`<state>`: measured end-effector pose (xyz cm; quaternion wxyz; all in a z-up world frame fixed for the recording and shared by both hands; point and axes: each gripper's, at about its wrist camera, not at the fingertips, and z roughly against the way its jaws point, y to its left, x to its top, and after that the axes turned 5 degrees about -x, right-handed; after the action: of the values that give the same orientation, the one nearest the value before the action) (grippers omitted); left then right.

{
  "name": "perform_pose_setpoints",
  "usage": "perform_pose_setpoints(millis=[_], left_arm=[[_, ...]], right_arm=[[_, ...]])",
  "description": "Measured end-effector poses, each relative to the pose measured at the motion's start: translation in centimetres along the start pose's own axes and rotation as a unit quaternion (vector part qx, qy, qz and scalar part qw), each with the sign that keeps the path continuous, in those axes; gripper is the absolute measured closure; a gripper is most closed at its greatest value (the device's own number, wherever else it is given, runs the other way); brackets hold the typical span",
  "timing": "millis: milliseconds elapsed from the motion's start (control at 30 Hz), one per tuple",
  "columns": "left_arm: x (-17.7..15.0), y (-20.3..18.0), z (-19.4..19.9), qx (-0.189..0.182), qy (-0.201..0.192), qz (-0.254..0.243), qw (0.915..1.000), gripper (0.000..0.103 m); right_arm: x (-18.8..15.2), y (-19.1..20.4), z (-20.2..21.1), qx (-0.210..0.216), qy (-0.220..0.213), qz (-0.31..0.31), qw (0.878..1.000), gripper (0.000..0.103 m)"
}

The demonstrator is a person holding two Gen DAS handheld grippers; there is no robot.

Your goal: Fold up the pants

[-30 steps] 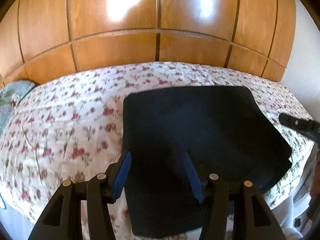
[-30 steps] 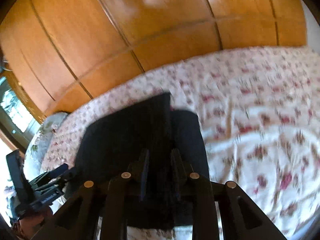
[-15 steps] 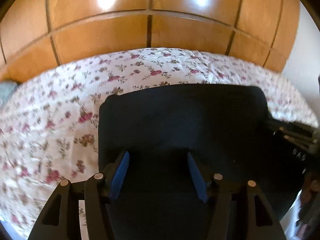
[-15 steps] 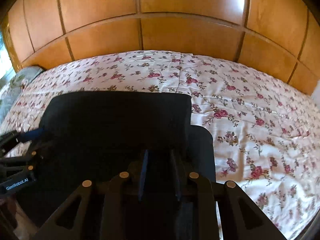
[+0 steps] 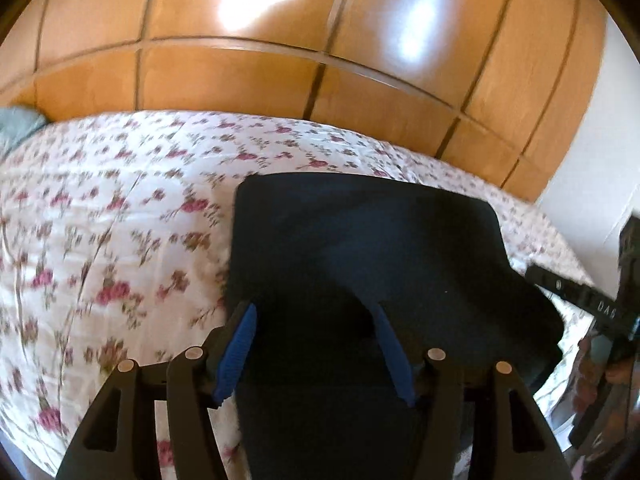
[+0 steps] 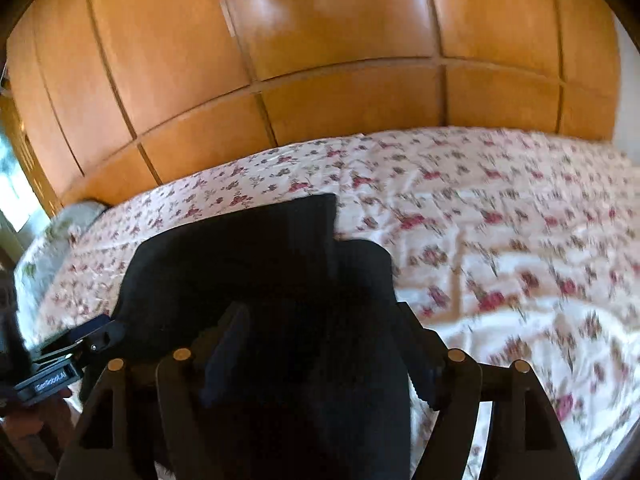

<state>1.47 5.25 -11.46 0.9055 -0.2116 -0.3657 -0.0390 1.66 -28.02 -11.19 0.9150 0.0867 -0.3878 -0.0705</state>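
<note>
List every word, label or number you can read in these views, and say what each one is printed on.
"DAG": white print on the right gripper, seen from the left wrist; the rest is cut off.
White label on the left gripper, seen from the right wrist: too blurred to read.
Nothing else carries text.

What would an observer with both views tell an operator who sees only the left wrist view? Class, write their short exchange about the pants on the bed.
Operator: I have the left wrist view only. Is the right gripper holding the pants?
Observer: No. The right gripper has just been opening. Its fingers stand apart, with the pants lying between them, unpressed.
Operator: What lies to the right of the pants?
Observer: The floral bedspread, which runs on to the edge of the picture.
Operator: Is there anything past the pillow?
Observer: Yes, a bright window shows just beyond the pillow.
</note>
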Motion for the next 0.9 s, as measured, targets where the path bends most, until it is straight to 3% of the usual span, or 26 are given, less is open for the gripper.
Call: perform_pose_setpoints(millis=[67, 167, 300, 400, 600, 767, 900], left_arm=[[-0.1, 1.1, 0.1, -0.011, 0.007, 0.026, 0.9996, 0.032], [-0.5, 3.3, 0.0, -0.061, 0.028, 0.087, 0.9939, 0.030], [-1.5, 5.3, -0.3, -0.123, 0.054, 0.142, 0.9808, 0.028], [-2.0, 5.9, -0.7, -0.169, 0.073, 0.165, 0.9691, 0.028], [-2.2, 5.8, -0.6, -0.193, 0.085, 0.172, 0.9624, 0.028], [-1.6, 5.5, -1.6, -0.200, 0.112, 0.157, 0.9606, 0.028], [-1.7, 4.2, -1.6, -0.184, 0.114, 0.123, 0.9684, 0.031]], right_arm=[[-0.5, -1.5, -0.2, 0.004, 0.022, -0.028, 0.999, 0.028], [-1.1, -3.3, -0.8, 0.025, 0.050, -0.069, 0.996, 0.024], [-1.9, -4.8, -1.6, 0.088, 0.087, -0.114, 0.986, 0.022], [-2.5, -4.8, -2.2, 0.111, 0.106, -0.124, 0.980, 0.022], [-3.4, -4.6, -3.2, 0.154, 0.137, -0.155, 0.966, 0.021], [-3.1, -2.9, -3.5, 0.139, 0.132, -0.114, 0.975, 0.021], [-3.1, -1.9, -3.4, 0.125, 0.121, -0.086, 0.981, 0.026]])
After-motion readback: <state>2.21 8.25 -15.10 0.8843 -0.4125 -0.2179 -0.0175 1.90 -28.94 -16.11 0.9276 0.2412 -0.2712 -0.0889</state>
